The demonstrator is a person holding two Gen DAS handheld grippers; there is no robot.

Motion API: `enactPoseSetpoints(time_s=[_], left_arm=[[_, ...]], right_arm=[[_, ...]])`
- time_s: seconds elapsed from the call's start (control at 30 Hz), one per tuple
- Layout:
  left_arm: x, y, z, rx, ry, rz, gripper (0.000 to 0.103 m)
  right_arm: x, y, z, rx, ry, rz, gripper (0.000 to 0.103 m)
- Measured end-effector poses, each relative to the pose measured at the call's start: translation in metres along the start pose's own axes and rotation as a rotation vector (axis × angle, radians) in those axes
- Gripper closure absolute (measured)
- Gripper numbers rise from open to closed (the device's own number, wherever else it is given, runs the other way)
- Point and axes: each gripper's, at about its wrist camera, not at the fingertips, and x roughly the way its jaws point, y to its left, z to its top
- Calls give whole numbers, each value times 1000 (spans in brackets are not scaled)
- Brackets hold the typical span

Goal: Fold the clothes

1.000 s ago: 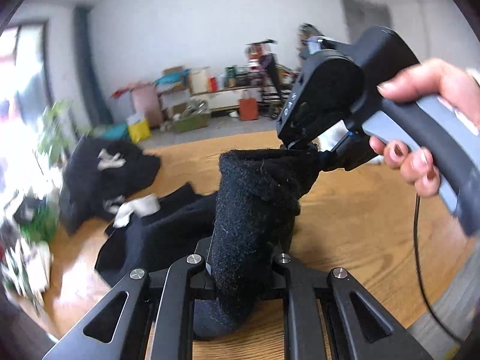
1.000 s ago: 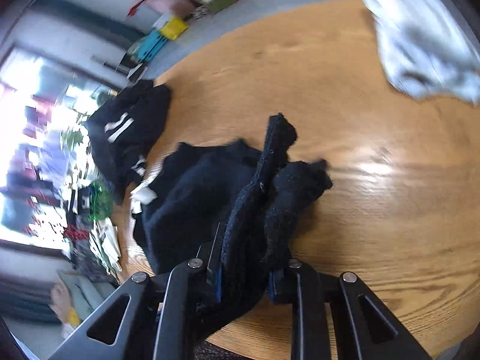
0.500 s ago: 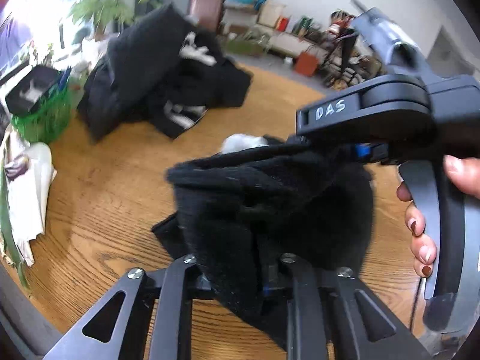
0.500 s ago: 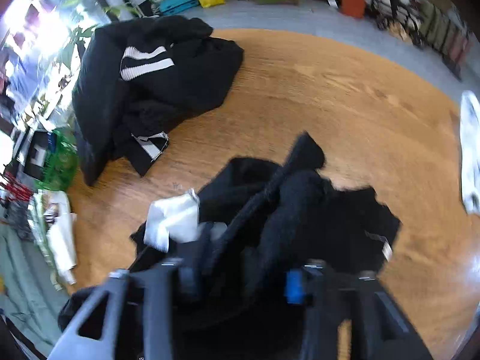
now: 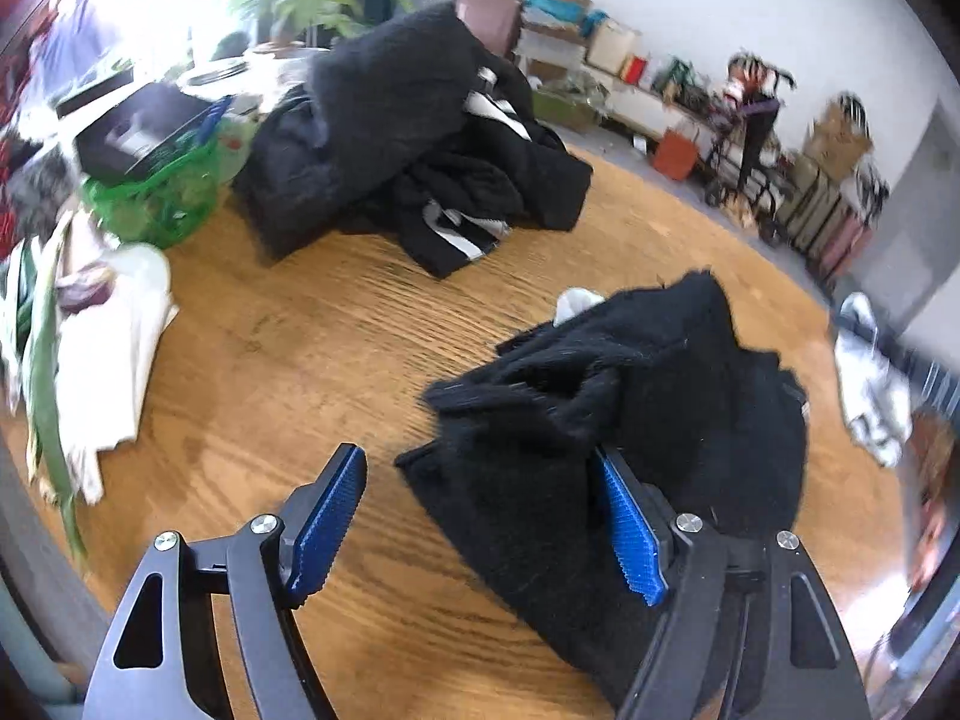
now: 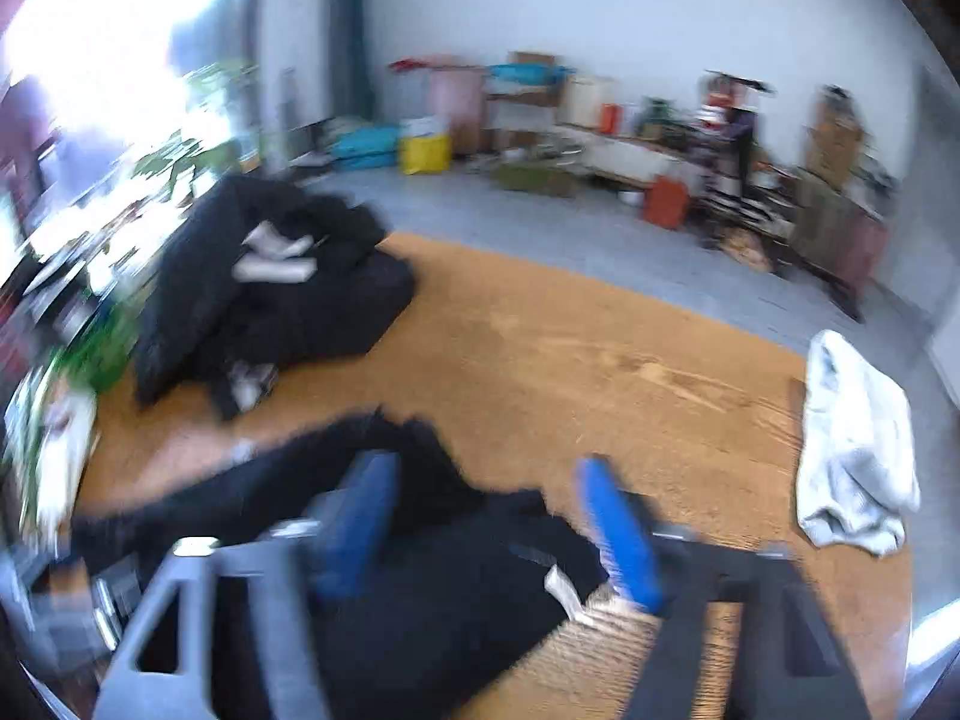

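Your left tool (image 5: 480,516), clamped on the black garment (image 5: 630,438) a second ago, has just been opening; its jaws now stand wide, the cloth draped against one pad only, released. Your right tool (image 6: 492,522) is parted too, lately narrowing, pressing on nothing. The garment lies bunched on the desk (image 5: 300,348), set down for folding, well apart from the black pile (image 5: 408,138) beyond it.

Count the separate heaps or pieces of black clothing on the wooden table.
2: a large black pile at the table's far left, and a black garment lying near the grippers. The pile may hold several pieces.
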Motion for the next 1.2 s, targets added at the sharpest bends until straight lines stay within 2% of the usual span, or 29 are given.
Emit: enactPoseSetpoints(time_s=[0.03, 0.07, 0.13, 0.2, 0.33, 0.37, 0.43, 0.47, 0.53, 0.6, 0.63, 0.73, 0.8, 0.83, 0.87, 0.93, 0.97, 1.07, 1.13, 1.2], left_arm=[[-7, 3, 0, -5, -13, 6, 26], [-12, 3, 0, -3, -27, 23, 26], [-23, 2, 1, 4, -56, 74, 26], [-35, -7, 3, 40, -106, 170, 26], [-49, -25, 3, 122, -177, 453, 26], [-51, -29, 3, 135, -168, 400, 26], [-53, -38, -1, 154, -149, 205, 26], [-50, -45, -3, 180, -149, 182, 26], [-35, -55, -8, 235, -141, 224, 26], [-12, -54, -11, 248, -93, 290, 26], [-2, -48, -13, 231, -75, 310, 26], [20, -31, -18, 187, -29, 343, 25], [17, -28, -18, 173, -46, 350, 25], [12, -28, -16, 169, -63, 365, 25], [5, -29, -13, 166, -91, 378, 25], [-10, -27, -12, 148, -139, 377, 25], [-19, -23, -12, 126, -159, 343, 25], [-44, -4, -17, 10, -174, 121, 25], [-58, 5, -23, -43, -207, 57, 24], [-71, 7, -31, -18, -274, 59, 24]], right_arm=[[-1, -3, -7, -33, 20, 36, 81], [3, -6, -14, -41, 45, 65, 85], [12, -11, -25, -52, 67, 65, 88], [20, -11, -30, -56, 64, 69, 87], [29, 14, -26, -91, 36, 126, 83], [32, 25, -27, -114, 35, 133, 79], [44, 46, -37, -157, 52, 134, 76], [52, 57, -46, -178, 70, 128, 76], [65, 71, -62, -221, 75, 72, 76], [61, 68, -70, -220, 26, 71, 77], [58, 62, -71, -189, 31, 102, 77], [38, 23, -71, -2, 43, 221, 59], [23, -2, -72, 122, 48, 286, 55], [16, -9, -74, 145, 49, 281, 47], [9, -16, -75, 167, 51, 276, 34], [-3, -22, -83, 183, 66, 265, 24], [-6, -24, -90, 192, 79, 289, 24], [-7, -20, -111, 256, 137, 389, 25], [-7, -13, -123, 283, 160, 422, 25], [-7, -2, -140, 313, 192, 465, 25]])
